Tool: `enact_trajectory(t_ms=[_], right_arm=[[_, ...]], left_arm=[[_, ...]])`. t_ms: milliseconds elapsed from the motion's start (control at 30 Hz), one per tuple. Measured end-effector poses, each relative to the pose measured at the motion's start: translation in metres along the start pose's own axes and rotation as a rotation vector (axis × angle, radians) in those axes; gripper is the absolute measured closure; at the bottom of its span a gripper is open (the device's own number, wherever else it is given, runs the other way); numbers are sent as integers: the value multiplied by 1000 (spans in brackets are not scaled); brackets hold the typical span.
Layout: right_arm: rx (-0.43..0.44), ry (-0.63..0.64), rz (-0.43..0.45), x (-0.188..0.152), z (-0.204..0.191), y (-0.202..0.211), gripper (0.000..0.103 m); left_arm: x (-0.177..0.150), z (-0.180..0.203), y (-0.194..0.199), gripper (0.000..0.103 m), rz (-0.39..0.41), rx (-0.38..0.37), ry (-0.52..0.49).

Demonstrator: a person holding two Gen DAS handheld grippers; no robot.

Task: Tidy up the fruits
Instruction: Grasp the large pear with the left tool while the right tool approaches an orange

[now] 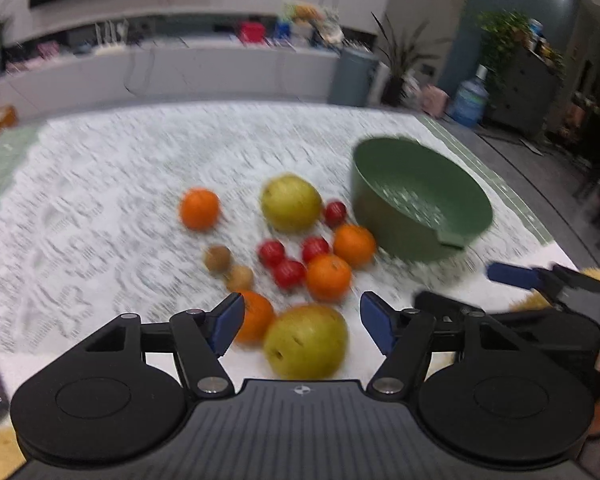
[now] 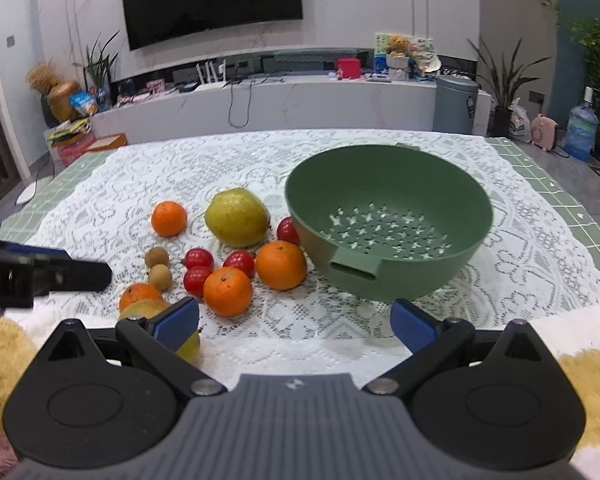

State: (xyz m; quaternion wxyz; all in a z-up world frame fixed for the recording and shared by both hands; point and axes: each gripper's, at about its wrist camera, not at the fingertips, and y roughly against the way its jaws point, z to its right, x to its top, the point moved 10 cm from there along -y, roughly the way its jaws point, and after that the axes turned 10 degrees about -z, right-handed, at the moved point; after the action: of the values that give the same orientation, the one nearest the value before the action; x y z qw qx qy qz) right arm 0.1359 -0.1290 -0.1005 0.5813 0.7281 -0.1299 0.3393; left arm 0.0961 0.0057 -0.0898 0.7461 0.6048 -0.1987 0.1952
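Observation:
Loose fruit lies on the white lace cloth left of an empty green colander bowl (image 1: 384, 224) (image 2: 420, 276). In the left wrist view my left gripper (image 1: 302, 320) is open around the near yellow-green pear (image 1: 306, 340); its blue pads stand clear of the fruit on both sides. An orange (image 1: 256, 316) lies just behind the left pad. Further off lie a second pear (image 1: 290, 202) (image 2: 236, 218), more oranges (image 2: 228, 290), several small red fruits (image 2: 198, 258) and two small brown ones (image 2: 158, 266). My right gripper (image 2: 296, 320) stands open and empty in front of the bowl.
The lace cloth (image 2: 340, 152) lies over a green checked cloth (image 2: 560, 200) that shows at the table's sides. Yellow fluffy fabric (image 2: 592, 380) lies along the near edge. A white cabinet (image 2: 280, 104) and a water bottle (image 2: 580, 128) on the floor stand behind.

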Motion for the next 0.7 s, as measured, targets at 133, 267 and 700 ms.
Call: enact_trajectory(t_ms=[133,267,700], right_arm=[[18,-15,-23,0,1,-7,16],[50,-25,-31,1,-1,-12,16],[139,-66,-66,3,-7,-28,18]], left_arm=[[-9,3,-15,27,-49,-7,-32],[-16,9,-29,28,-77,-11,-67],[-24,13,-58,27,-93,81,-158]])
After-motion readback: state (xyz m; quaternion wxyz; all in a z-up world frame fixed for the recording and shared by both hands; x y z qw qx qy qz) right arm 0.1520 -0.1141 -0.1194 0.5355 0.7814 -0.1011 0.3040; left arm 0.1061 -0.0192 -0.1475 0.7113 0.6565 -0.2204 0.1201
